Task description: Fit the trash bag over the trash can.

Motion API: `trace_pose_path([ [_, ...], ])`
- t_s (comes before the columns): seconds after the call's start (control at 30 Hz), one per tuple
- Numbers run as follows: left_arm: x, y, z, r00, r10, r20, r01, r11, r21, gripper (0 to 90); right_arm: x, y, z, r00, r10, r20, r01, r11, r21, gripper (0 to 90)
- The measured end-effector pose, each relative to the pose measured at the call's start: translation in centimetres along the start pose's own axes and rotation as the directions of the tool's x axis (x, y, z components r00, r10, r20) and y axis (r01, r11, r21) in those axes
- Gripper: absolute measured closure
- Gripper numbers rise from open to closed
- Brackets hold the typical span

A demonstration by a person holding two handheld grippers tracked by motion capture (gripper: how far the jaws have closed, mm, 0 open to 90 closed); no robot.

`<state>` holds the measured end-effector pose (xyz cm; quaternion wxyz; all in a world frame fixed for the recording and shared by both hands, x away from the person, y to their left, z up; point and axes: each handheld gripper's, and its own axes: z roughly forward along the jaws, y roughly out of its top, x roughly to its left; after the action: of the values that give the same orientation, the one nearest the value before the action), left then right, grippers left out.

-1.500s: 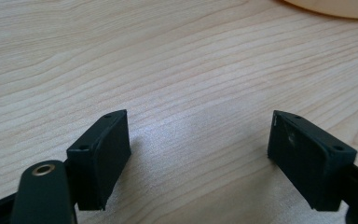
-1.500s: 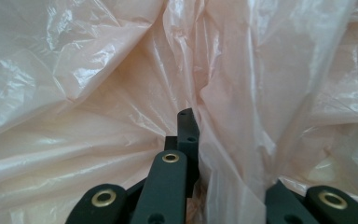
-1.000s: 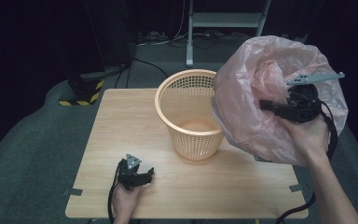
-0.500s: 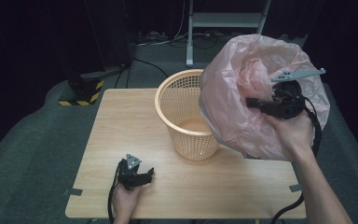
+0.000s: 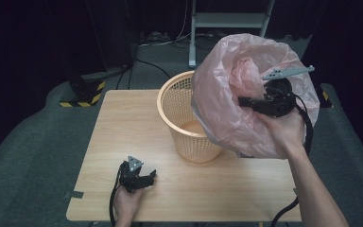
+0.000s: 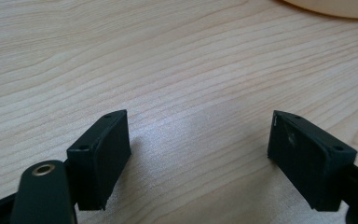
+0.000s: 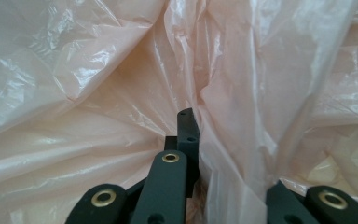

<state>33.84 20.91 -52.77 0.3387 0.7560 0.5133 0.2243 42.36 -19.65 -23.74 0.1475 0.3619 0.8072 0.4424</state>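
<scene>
Bag: pink plastic bag (image 5: 236,109) bunched between the right gripper's (image 7: 193,140) jaws, held above the basket (image 5: 184,118).
Right jaws: clamped on the film.
Left gripper (image 5: 137,176): on the counter (image 5: 123,123), jaws apart, bare wood between.

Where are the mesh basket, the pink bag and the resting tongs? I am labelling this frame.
Orange mesh basket (image 5: 179,113): high view, left side wall.
Pink plastic bag (image 5: 222,94): high view, bulging left face.
Left tongs (image 5: 137,177): high view, black body at the near table edge.
</scene>
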Motion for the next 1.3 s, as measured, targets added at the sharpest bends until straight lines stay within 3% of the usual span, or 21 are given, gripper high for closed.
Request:
trace_pose_path([
  [0.43,0.0,0.0,0.0,1.0,-0.001,0.0,0.001,1.0,0.0,21.4,1.0,1.1,2.3,0.9997,-0.019,-0.018,0.02,0.999,0.04,88.2],
  [0.77,0.0,0.0,0.0,1.0,-0.005,0.003,0.005,1.0,-0.001,21.4,1.9,2.1,4.7,0.998,-0.015,-0.061,0.019,0.998,0.06,88.2],
  [1.3,0.0,0.0,0.0,1.0,-0.006,-0.001,0.006,1.0,-0.001,21.7,2.9,3.0,7.5,0.996,-0.014,-0.088,0.022,0.996,0.09,88.1],
])
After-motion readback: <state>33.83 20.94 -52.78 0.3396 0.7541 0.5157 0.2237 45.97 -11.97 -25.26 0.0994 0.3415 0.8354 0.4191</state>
